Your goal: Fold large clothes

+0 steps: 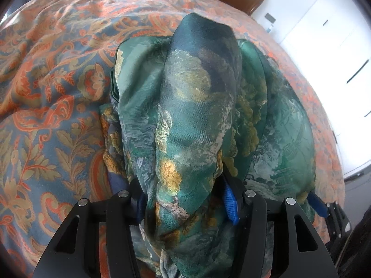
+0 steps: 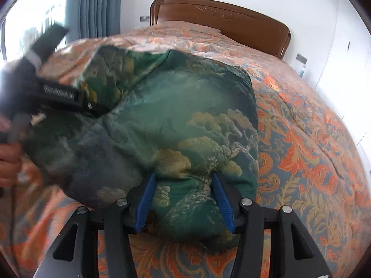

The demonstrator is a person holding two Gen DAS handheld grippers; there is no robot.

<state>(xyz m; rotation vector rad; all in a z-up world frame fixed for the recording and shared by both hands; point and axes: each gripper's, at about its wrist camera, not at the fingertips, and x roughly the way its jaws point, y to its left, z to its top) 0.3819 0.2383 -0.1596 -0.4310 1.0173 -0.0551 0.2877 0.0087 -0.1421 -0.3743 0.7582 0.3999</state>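
Covering the whole bed, the orange and blue floral bedspread [image 2: 313, 139] carries everything I inspected; the brown wooden headboard [image 2: 222, 23] stands at its far end. White cabinet doors [image 1: 324, 46] line the wall on one side, and blue-grey curtains [image 2: 92, 7] hang by the window on the other.

The green printed garment [image 2: 167, 120] lies bunched on the bedspread, near the edge closest to me. One part of it is raised off the rest in a loose, draped fold [image 1: 197, 88].

My left tool [image 1: 185, 201] is clamped on that raised fold: cloth fills the gap between its blue pads [image 1: 230, 201] and hangs down past them. In the right wrist view this tool appears blurred at the garment's left side, with my hand [image 2: 9, 159] on its grip.

My right tool [image 2: 183, 199] sits at the garment's near edge. Its blue pads [image 2: 145, 199] stand spread apart, with a hump of cloth lying between them. I cannot tell whether they grip the cloth.
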